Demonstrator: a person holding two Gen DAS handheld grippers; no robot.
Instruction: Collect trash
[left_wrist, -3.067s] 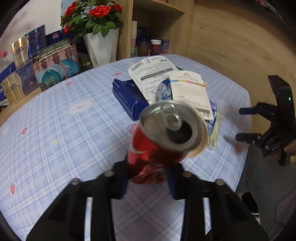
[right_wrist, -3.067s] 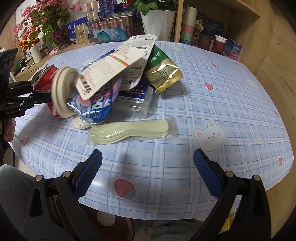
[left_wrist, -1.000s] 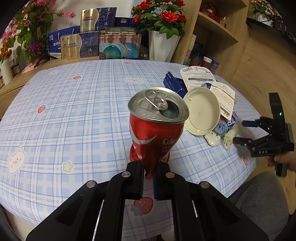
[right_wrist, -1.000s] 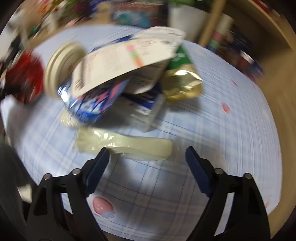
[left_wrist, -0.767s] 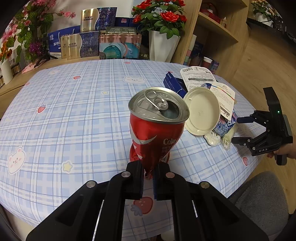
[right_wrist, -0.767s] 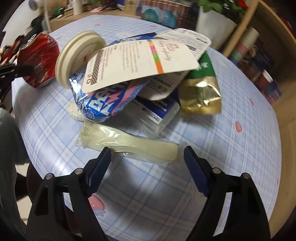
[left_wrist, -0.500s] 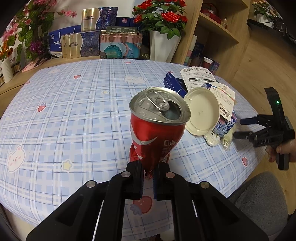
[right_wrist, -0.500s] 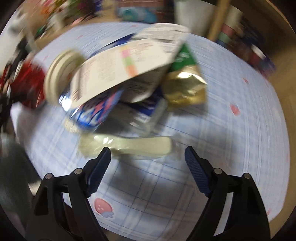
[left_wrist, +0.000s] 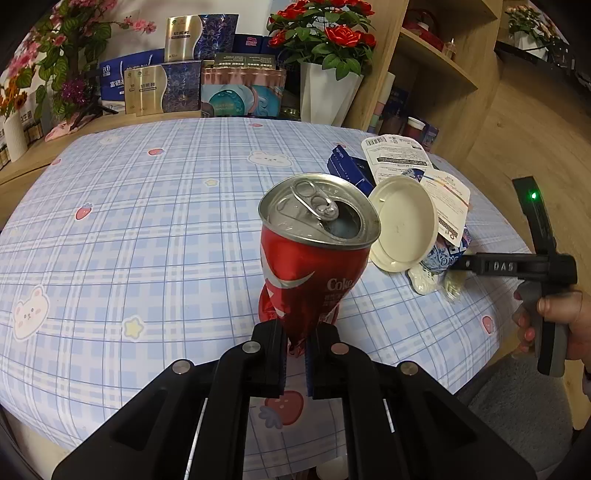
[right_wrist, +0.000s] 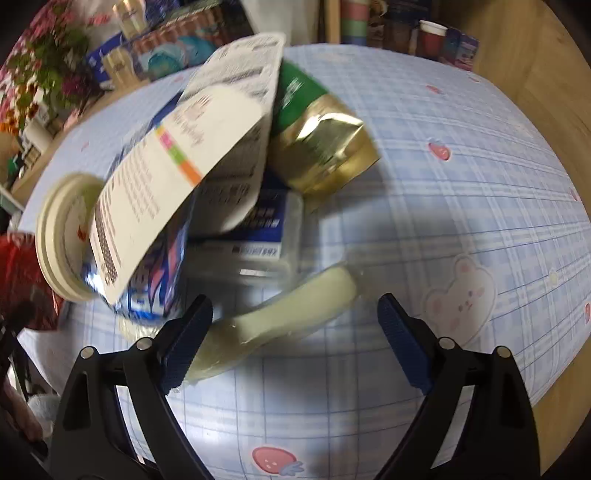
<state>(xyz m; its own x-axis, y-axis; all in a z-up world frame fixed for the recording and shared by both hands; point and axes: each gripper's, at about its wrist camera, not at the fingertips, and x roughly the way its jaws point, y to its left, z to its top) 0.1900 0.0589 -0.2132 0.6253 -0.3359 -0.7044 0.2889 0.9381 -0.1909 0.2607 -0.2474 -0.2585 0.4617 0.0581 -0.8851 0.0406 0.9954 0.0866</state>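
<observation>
My left gripper (left_wrist: 295, 349) is shut on a crushed red Coke can (left_wrist: 314, 258), pinching its squashed base and holding it upright above the table. My right gripper (right_wrist: 295, 325) is open and empty, low over a pale wrapped packet (right_wrist: 280, 310) lying between its fingers. Behind the packet lies a trash pile: a white round lid (right_wrist: 62, 236), a blue snack bag (right_wrist: 162, 273), a white label card (right_wrist: 177, 162), a gold and green pouch (right_wrist: 321, 147) and a clear box (right_wrist: 266, 229). In the left wrist view the right gripper (left_wrist: 469, 264) sits at the table's right edge by the lid (left_wrist: 402, 225).
The round table has a blue checked cloth (left_wrist: 147, 229). Boxes (left_wrist: 162, 88), a white vase of red roses (left_wrist: 325, 74) and wooden shelves (left_wrist: 424, 74) stand behind it. The table edge drops to the wooden floor (right_wrist: 561, 96) on the right.
The right gripper has moved in closer and lower over the pale packet, which now lies between its open fingers. The left gripper still holds the can in the same place.
</observation>
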